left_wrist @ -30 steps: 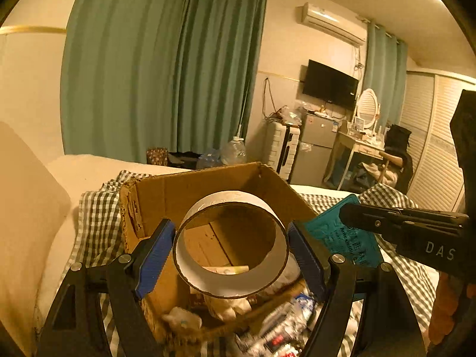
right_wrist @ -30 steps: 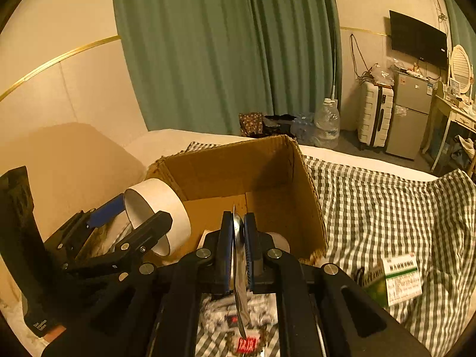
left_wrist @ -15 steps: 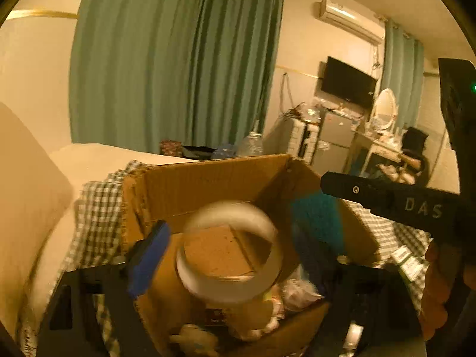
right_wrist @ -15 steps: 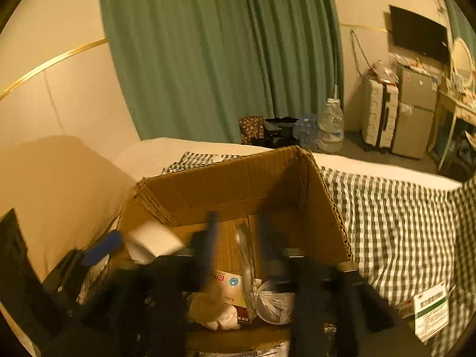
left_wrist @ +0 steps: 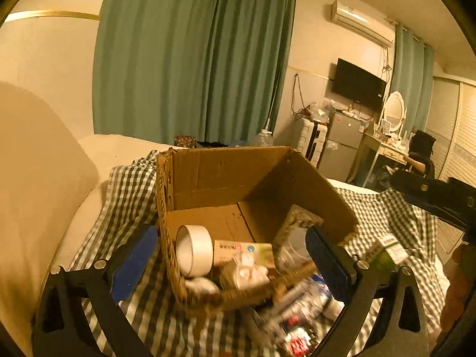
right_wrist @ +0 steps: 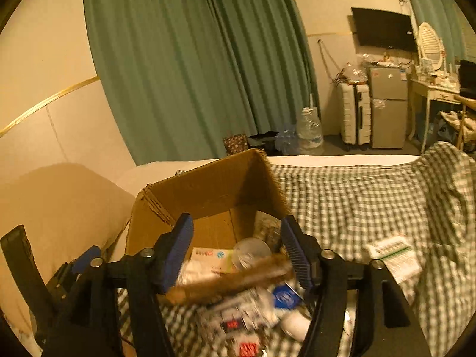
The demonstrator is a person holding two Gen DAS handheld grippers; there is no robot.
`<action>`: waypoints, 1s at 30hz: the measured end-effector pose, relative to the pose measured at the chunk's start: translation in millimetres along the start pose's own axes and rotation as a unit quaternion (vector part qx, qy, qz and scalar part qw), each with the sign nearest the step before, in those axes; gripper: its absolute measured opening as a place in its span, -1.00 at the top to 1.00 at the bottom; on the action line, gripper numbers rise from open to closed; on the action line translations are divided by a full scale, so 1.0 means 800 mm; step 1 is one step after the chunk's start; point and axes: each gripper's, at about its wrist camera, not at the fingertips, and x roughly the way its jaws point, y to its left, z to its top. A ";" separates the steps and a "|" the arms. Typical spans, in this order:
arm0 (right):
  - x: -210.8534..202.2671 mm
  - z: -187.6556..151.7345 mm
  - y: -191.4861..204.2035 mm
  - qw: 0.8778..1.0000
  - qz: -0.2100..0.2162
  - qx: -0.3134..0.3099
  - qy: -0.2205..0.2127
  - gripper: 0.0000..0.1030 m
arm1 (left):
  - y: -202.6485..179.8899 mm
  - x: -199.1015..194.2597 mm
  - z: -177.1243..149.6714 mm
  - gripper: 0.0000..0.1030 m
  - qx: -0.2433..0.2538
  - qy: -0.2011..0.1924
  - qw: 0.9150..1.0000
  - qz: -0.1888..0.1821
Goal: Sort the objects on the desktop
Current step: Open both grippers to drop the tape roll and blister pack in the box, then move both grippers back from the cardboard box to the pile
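Observation:
An open cardboard box (left_wrist: 226,175) (right_wrist: 214,190) stands on the checked cloth. Inside it lie a white tape roll (left_wrist: 195,254), a small pale carton (left_wrist: 241,251) (right_wrist: 208,255), a clear round lid (right_wrist: 251,251) and a flat packet (left_wrist: 300,218). My left gripper (left_wrist: 232,264) is open and empty just in front of the box. My right gripper (right_wrist: 236,253) is open and empty above the box's near rim. Blurred packets (right_wrist: 238,312) lie on the cloth in front of the box.
A green-and-white carton (right_wrist: 392,255) (left_wrist: 386,250) lies on the checked cloth (right_wrist: 342,196) right of the box. A beige cushion (left_wrist: 35,184) rises at the left. Green curtains, a fridge and a desk stand far behind.
My left gripper let go of the white tape roll, which now lies in the box. My right gripper opened and released its flat packet into the box. Both grippers have pulled back.

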 end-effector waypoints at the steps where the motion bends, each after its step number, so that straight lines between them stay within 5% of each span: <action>1: -0.014 -0.002 -0.001 1.000 -0.004 0.001 -0.005 -0.30 | -0.003 -0.008 -0.002 -1.00 -0.001 0.004 1.000 -0.002; 3: -0.045 -0.007 -0.005 1.000 -0.016 -0.001 -0.012 -0.46 | -0.011 -0.022 -0.007 -1.00 0.001 0.013 1.000 -0.001; 13: -0.107 -0.059 -0.044 0.999 -0.048 0.011 0.002 -0.48 | -0.068 -0.054 -0.037 -1.00 0.021 0.026 0.999 -0.028; 21: -0.082 -0.117 -0.088 0.996 -0.062 0.038 0.046 -0.48 | -0.094 -0.029 -0.094 -1.00 0.043 0.077 0.996 -0.025; 30: -0.041 -0.151 -0.112 0.992 -0.069 0.056 0.086 -0.48 | -0.099 0.005 -0.158 -1.00 0.044 0.132 0.988 -0.064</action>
